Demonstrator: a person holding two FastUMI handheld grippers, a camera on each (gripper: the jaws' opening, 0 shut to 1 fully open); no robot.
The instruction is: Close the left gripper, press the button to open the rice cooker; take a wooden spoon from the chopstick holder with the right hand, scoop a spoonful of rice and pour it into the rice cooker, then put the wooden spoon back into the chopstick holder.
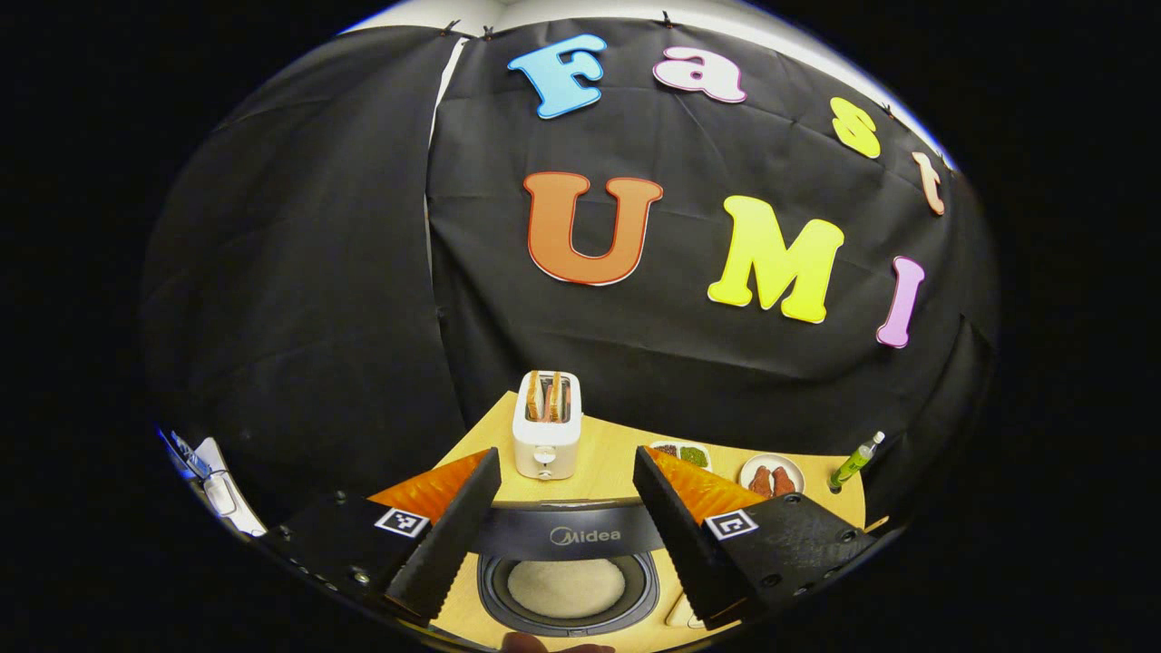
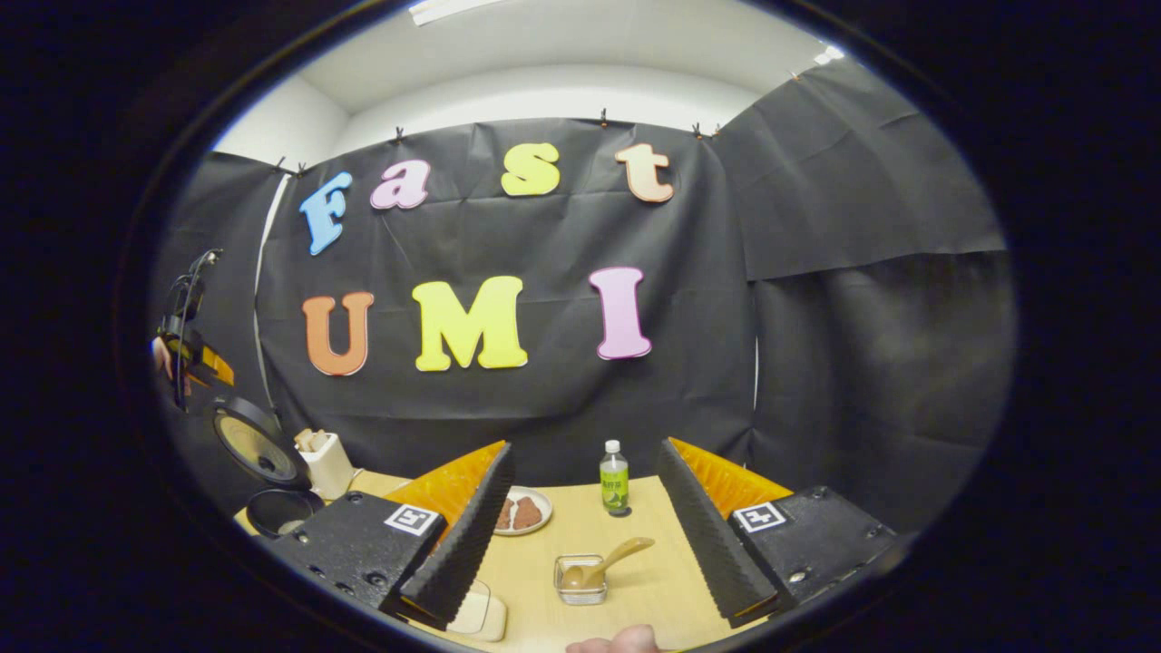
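Observation:
The rice cooker (image 1: 585, 535) stands right below my left gripper (image 1: 567, 458), which is open and holds nothing. Its inner pot (image 1: 567, 588) has a pale, rice-like layer in it. In the right gripper view the rice cooker (image 2: 277, 508) is at the far left with its round lid (image 2: 258, 444) raised, and the left gripper (image 2: 186, 354) hangs high above it. The wooden spoon (image 2: 608, 558) rests in a small wire holder (image 2: 580, 589), handle tilted up to the right. My right gripper (image 2: 587, 446) is open above and short of the holder.
A white toaster (image 1: 547, 426) with bread stands behind the cooker. Two plates of food (image 1: 771, 474) and a green bottle (image 2: 614, 479) sit at the back of the wooden table (image 2: 635, 589). A pale box (image 2: 481, 612) lies by my right gripper's left finger.

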